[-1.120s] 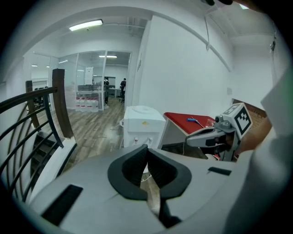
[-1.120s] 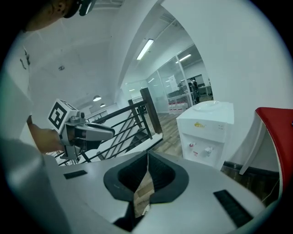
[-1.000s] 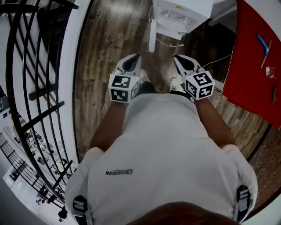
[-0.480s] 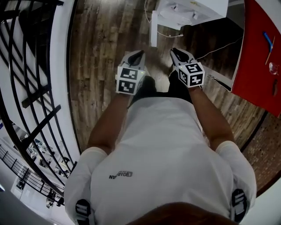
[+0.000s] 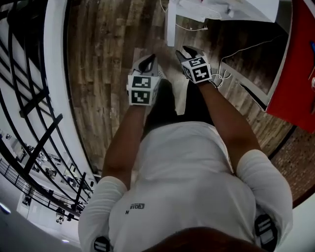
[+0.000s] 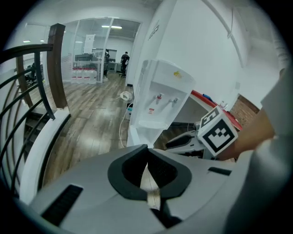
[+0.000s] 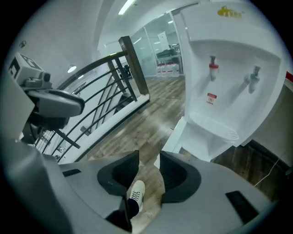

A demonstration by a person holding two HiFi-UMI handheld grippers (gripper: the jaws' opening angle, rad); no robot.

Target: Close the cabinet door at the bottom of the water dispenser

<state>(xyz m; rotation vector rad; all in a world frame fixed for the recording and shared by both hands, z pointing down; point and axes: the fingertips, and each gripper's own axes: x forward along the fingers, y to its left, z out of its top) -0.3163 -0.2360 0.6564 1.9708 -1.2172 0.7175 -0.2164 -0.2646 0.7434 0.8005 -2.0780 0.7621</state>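
- Two arms reach lower over the wooden floor (image 5: 108,74) than a second ago, and the person leans further forward. I read this as the approach to the dispenser's base.
- Water dispenser (image 5: 216,7): it is white and now sits cut off at the top edge of the head view. It fills the right of the right gripper view.
- Cabinet door (image 5: 171,24): it stands open, a white panel seen edge-on at upper centre, and nothing touches it yet.
- Right hand-held gripper (image 5: 186,50): it is near the door's lower end. Its jaws have just been opening and stand spread, with only floor and a shoe (image 7: 133,194) between them, probably readied for the door.
- Left hand-held gripper (image 5: 147,61): its jaws are pressed together and empty, left of the right one.
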